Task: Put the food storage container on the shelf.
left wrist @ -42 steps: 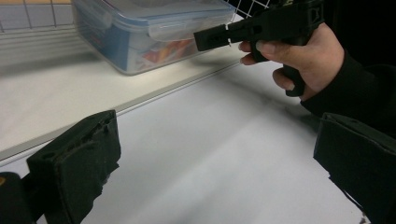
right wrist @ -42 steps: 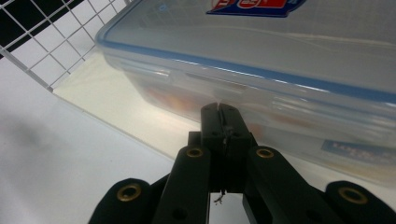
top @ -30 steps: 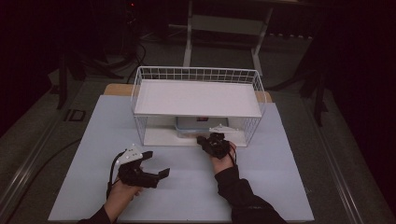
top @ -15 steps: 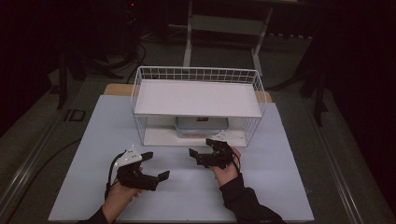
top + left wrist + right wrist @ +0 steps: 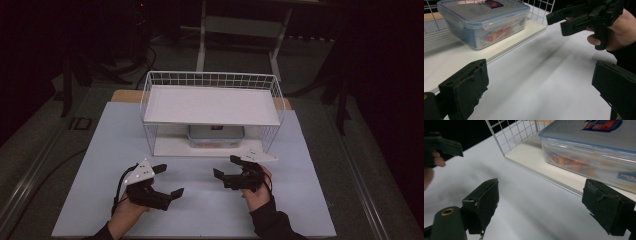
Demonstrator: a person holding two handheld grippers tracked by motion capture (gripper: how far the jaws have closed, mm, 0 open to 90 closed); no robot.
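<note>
Sitting on the lower shelf board of the white wire rack (image 5: 212, 107), the clear lidded food box (image 5: 216, 136) is at 12 o'clock on the pale surface (image 5: 310, 200), under the rack's upper shelf. Box lid is on, side clip down, red-and-blue label on top, orange-red contents show through the wall.

Right tongs (image 5: 231, 168) at about 5 o'clock from the box, just off the rack's front edge, held by the right hand (image 5: 257, 192). Jaws spread wide, nothing between them; they have just been opening. Right gripper view: both black jaws apart, box beyond them at 1 o'clock, not touching.

Left tongs (image 5: 169, 180) at about 7 o'clock from the box, farther out on the surface, held by the left hand (image 5: 125, 215). Jaws spread too, empty. Left gripper view: box at 11 o'clock on the shelf board, the right tongs and hand at 2 o'clock, well apart from the box.

Both tongs sit clear of the rack, with bare surface between the two. Grey three-cornered plate visible on top of each gripper in the high view.
</note>
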